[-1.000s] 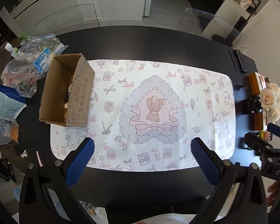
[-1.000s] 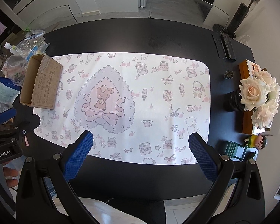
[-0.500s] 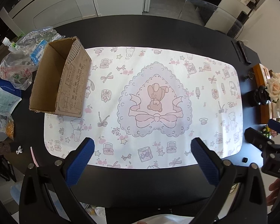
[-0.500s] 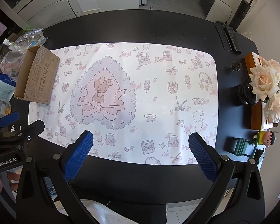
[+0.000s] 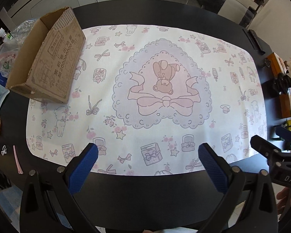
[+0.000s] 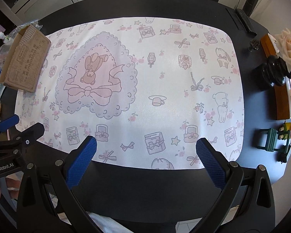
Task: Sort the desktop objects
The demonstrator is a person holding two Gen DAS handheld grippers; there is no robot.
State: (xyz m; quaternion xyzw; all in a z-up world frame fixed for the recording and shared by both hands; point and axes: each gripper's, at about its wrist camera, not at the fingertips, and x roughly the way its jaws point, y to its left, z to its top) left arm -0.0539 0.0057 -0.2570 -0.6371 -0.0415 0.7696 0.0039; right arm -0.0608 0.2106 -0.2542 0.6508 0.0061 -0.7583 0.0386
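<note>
An open cardboard box (image 5: 46, 62) stands on the left end of a white patterned mat (image 5: 145, 97) on the black table; it also shows in the right wrist view (image 6: 25, 60). My left gripper (image 5: 148, 159) is open and empty, above the mat's near edge. My right gripper (image 6: 145, 151) is open and empty, above the near edge further right. A small cartoon figure on a green chair (image 6: 279, 137) sits at the table's right end. A pink clip (image 5: 16, 160) and a small white item (image 5: 3, 149) lie on the table left of the mat.
Plastic bags and packets (image 5: 2, 62) lie left of the box. A black vase with cream roses (image 6: 279, 62) and a wooden box (image 6: 285, 97) stand at the right. Remote controls (image 6: 240, 19) lie at the far right corner.
Both grippers have come down and forward toward the mat, which now looks larger. The box's inside has passed out of sight. Both grippers stay open.
</note>
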